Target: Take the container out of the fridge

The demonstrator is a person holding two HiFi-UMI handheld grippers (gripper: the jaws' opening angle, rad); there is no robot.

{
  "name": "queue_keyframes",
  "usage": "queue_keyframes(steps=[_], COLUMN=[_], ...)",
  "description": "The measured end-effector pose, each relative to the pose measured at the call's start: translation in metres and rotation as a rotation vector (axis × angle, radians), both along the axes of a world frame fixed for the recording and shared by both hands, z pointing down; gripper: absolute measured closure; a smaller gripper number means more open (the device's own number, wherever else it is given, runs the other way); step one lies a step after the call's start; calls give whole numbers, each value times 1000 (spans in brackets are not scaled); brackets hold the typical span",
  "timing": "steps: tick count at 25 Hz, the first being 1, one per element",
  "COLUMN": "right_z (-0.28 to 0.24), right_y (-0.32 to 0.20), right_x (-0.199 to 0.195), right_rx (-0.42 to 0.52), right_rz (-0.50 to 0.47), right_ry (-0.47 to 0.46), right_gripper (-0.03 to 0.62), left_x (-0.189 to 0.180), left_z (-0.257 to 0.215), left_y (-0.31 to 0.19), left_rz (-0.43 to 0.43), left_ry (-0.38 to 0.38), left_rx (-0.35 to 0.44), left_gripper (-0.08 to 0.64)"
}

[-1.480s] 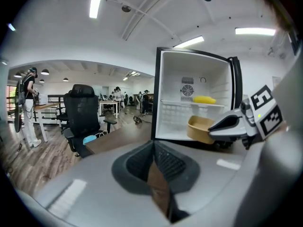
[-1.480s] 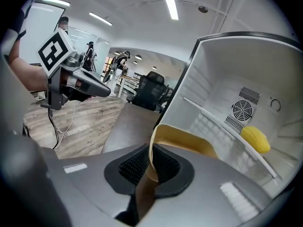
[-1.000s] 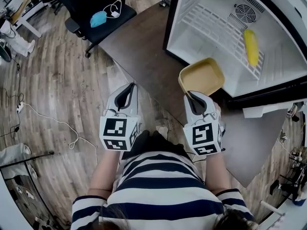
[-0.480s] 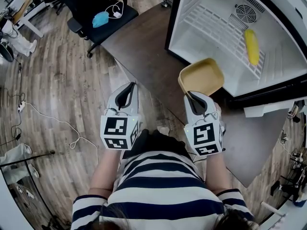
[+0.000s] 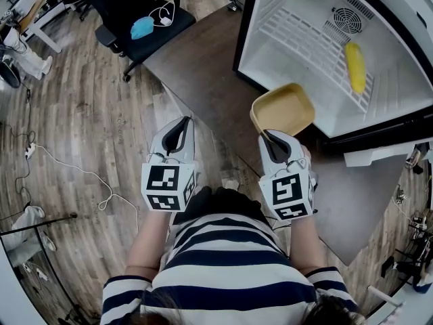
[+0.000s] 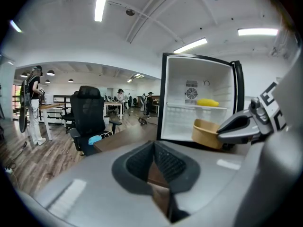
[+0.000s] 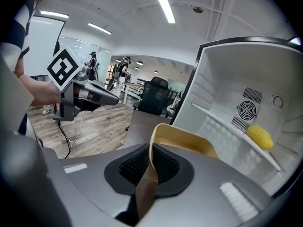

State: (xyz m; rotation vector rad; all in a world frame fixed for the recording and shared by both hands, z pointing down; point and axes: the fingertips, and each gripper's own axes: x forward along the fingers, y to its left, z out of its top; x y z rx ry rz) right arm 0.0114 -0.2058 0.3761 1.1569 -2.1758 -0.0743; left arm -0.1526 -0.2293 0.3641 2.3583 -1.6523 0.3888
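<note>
A tan, empty, square container (image 5: 283, 107) hangs in front of the open fridge (image 5: 318, 53), just outside its lower front edge. My right gripper (image 5: 267, 135) is shut on the container's near rim; in the right gripper view the thin wall (image 7: 152, 160) is pinched between the black pads. My left gripper (image 5: 181, 128) hovers over the wooden floor to the left, its jaws closed with nothing between them (image 6: 154, 162). In the left gripper view the container (image 6: 207, 132) and the right gripper show at the right.
A yellow object (image 5: 354, 66) lies on the fridge's white wire shelf (image 5: 308, 42). The brown fridge door (image 5: 196, 59) stands open to the left. A black office chair (image 5: 132, 9) with a blue face mask (image 5: 141, 26) stands beyond it. Cables (image 5: 74, 175) trail on the floor at left.
The container and right gripper have hardly shifted, a touch to the left. The left gripper has stayed put.
</note>
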Motion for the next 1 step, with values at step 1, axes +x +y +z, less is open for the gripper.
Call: queue_keyframes(steps=[1], right_z=[1], right_y=[1], right_x=[0], right_rx=[-3], right_rz=[1], right_ry=[0], right_gripper=[571], left_x=[0], left_z=[0], left_y=[0], left_rz=[-1], left_ry=[0], left_rx=[-1], left_gripper=[560])
